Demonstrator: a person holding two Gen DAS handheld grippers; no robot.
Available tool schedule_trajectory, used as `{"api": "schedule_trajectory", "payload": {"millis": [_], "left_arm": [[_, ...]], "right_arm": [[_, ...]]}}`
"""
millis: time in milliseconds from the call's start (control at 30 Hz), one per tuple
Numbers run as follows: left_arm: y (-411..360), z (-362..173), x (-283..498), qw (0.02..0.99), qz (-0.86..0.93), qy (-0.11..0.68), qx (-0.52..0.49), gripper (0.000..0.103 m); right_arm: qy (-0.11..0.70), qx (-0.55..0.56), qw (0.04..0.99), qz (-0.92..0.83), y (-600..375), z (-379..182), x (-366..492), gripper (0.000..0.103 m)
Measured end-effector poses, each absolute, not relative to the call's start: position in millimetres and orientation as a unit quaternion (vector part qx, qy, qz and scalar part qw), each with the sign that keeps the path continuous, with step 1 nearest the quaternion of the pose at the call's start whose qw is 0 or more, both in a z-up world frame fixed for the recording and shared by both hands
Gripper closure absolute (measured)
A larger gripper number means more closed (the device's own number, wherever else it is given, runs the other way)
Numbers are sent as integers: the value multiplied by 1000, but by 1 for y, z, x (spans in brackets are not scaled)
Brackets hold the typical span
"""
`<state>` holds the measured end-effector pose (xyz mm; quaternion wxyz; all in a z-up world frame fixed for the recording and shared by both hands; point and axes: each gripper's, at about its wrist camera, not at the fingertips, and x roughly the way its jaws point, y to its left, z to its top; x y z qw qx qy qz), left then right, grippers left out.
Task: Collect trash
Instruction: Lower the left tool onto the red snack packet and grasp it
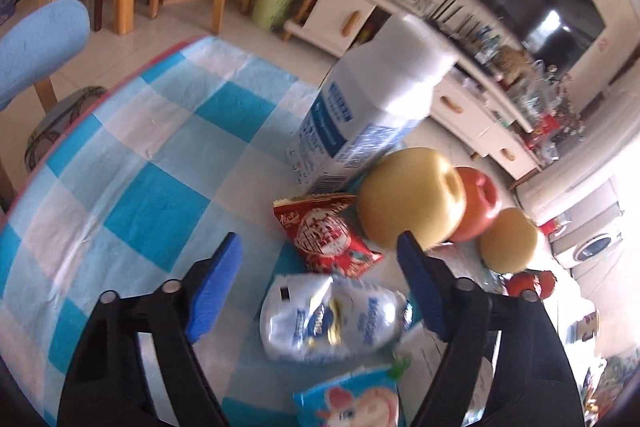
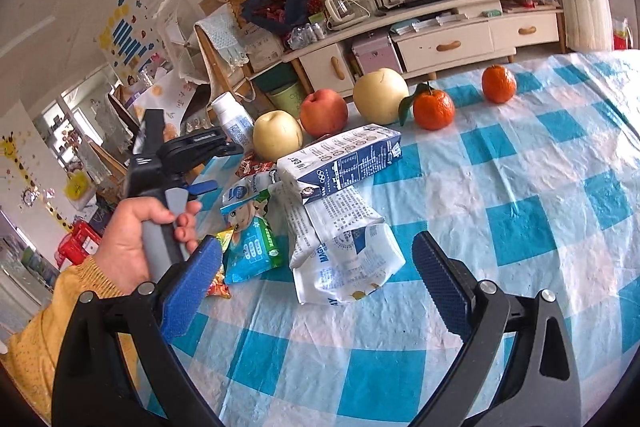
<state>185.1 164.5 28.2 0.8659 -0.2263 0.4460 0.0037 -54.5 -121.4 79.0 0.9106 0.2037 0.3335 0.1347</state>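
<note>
Left gripper (image 1: 320, 267): my fingers apart, nothing gripped, crumpled white pouch (image 1: 332, 319) lying between them on the checked worktop (image 1: 132, 187). Red snack wrapper (image 1: 324, 231) just beyond it, near a pear (image 1: 412, 199). Right gripper (image 2: 316, 267): fingers wide, empty, over a white bag (image 2: 348, 263); milk carton (image 2: 340, 163) farther off.

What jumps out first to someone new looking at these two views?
The blue-and-white checked tablecloth, with a row of fruit along its far edge: pears, an apple and two oranges. In front of the fruit lies a heap of trash, including a flattened milk carton and crumpled wrappers. The left tool hangs open over a crumpled white pouch.
</note>
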Motion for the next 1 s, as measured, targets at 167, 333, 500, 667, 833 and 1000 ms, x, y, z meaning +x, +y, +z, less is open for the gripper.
{"api": "schedule_trajectory", "payload": {"millis": [167,333,500,667,833,1000], "left_arm": [[163,14,207,847,19,482,-223,30],[159,10,222,848,34,490,-199,32],[148,11,218,855,23,492,-161,57],[133,12,203,854,-9,504,-124,69],[113,15,170,851,-54,514,-91,69],[90,18,127,843,-104,525,-63,69]], "right_arm": [[330,221,906,146,-128,80,-57,7],[330,234,901,156,-131,80,-58,7],[336,245,895,161,-132,78,-57,7],[336,244,897,152,-137,77,-55,7],[350,238,897,127,-148,73,-49,7],[378,228,890,112,-152,65,-41,7]]}}
